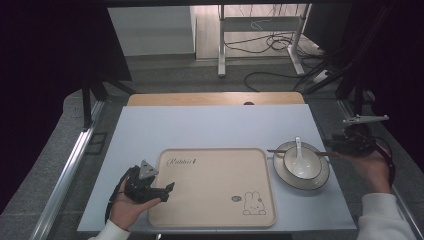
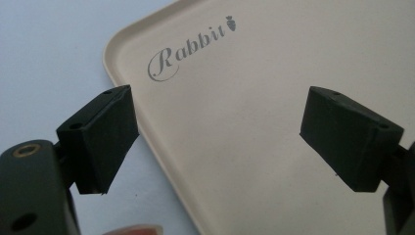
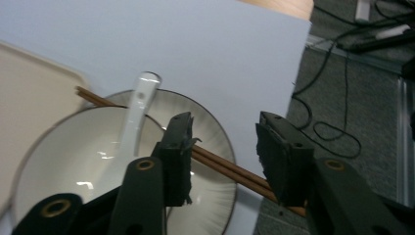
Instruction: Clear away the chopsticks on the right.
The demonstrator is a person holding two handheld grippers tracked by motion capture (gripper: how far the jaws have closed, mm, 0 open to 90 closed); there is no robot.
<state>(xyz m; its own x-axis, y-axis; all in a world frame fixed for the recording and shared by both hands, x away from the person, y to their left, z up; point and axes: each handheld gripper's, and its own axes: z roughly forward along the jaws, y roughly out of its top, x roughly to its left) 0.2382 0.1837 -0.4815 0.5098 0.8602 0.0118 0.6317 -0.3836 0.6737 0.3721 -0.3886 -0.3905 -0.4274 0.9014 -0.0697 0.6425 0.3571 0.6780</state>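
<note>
The right gripper (image 3: 222,161) has its jaws parted around the pair of brown chopsticks (image 3: 220,166) that lie across the plate (image 3: 215,132) behind the bowl (image 3: 73,161) with its white spoon (image 3: 134,110); the sticks pass between the jaws, and I cannot tell whether either pad touches them, so this looks like the approach to a pick-up. The left gripper (image 2: 215,142) hangs wide open and empty over the near left corner of the beige tray (image 2: 274,73). Next, I judge, the right jaws must close squarely on both sticks so neither rolls free.
</note>
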